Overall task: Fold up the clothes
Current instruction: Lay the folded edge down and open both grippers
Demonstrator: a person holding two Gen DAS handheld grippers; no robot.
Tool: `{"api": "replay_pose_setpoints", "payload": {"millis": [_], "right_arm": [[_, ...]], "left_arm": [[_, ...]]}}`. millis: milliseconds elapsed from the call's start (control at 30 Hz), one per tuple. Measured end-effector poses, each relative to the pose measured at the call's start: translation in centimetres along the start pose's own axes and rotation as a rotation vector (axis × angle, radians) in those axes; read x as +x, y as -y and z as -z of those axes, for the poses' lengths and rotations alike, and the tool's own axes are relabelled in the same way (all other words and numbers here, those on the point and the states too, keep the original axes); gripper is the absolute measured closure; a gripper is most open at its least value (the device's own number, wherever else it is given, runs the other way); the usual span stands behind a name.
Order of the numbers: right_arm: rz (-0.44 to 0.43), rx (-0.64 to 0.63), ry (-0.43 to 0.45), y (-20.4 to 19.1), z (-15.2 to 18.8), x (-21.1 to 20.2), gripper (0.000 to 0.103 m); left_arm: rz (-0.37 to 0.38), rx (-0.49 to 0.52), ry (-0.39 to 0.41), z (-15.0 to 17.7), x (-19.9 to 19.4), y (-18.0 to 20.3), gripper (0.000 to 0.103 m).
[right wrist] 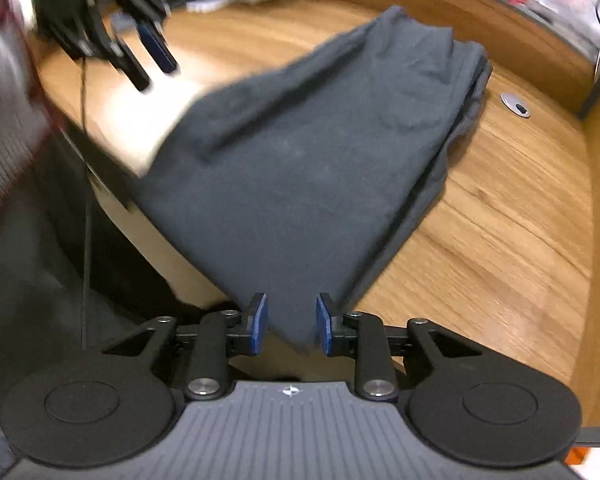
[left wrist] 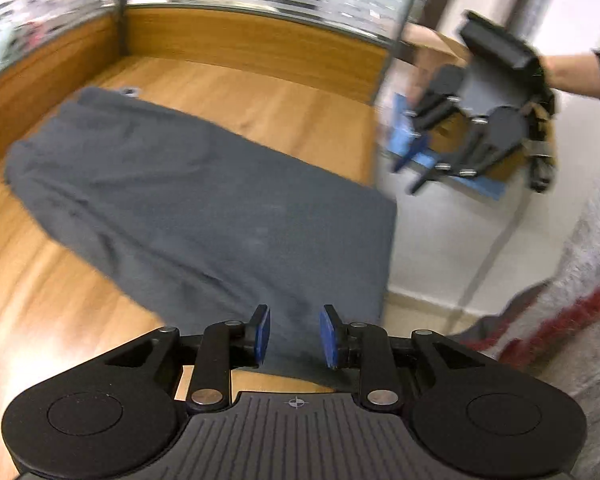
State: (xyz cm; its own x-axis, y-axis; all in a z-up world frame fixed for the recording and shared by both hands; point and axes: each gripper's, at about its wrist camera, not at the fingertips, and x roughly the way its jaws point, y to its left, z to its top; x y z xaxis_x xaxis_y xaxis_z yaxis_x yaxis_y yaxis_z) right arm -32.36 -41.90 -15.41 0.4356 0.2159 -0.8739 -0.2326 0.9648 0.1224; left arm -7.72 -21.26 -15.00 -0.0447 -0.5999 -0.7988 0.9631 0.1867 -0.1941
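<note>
A dark grey garment [left wrist: 188, 196] lies folded lengthwise on the wooden table [left wrist: 268, 92], one end hanging over the near edge. My left gripper [left wrist: 294, 336] is open, just above that near end, holding nothing. My right gripper [right wrist: 291, 324] is open too, a corner of the garment [right wrist: 311, 168] lying between its blue pads without being pinched. The right gripper also shows in the left wrist view [left wrist: 415, 168], raised beside the table's right edge. The left gripper shows blurred in the right wrist view [right wrist: 152, 64], above the table's far left.
A wooden wall with glass above [left wrist: 252, 44] runs along the table's far side. A round cable grommet [right wrist: 515, 105] sits in the tabletop beyond the garment. The person's grey and red sweater [left wrist: 579, 292] is at the right. A blue and brown box [left wrist: 475, 176] is off the table's right edge.
</note>
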Motion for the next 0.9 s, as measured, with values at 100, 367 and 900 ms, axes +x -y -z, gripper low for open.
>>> {"api": "replay_pose_setpoints", "payload": {"millis": [100,367,900], "right_arm": [[-0.037,0.084,0.069,1.8,-2.2,-0.5,0.073],[-0.079,0.285,0.174,8.4,-7.7,4.1,0.074],[-0.172,0.4,0.098,16.2,-11.5,14.8,0.092]], "left_arm": [[-0.045,-0.146,0.056,-1.2,0.4,-2.1,0.075],[-0.136,-0.411,0.146,-4.6,5.0,-5.2,0.075],[-0.233,-0.632,0.081,-4.1,10.3,-10.9,0.094]]}}
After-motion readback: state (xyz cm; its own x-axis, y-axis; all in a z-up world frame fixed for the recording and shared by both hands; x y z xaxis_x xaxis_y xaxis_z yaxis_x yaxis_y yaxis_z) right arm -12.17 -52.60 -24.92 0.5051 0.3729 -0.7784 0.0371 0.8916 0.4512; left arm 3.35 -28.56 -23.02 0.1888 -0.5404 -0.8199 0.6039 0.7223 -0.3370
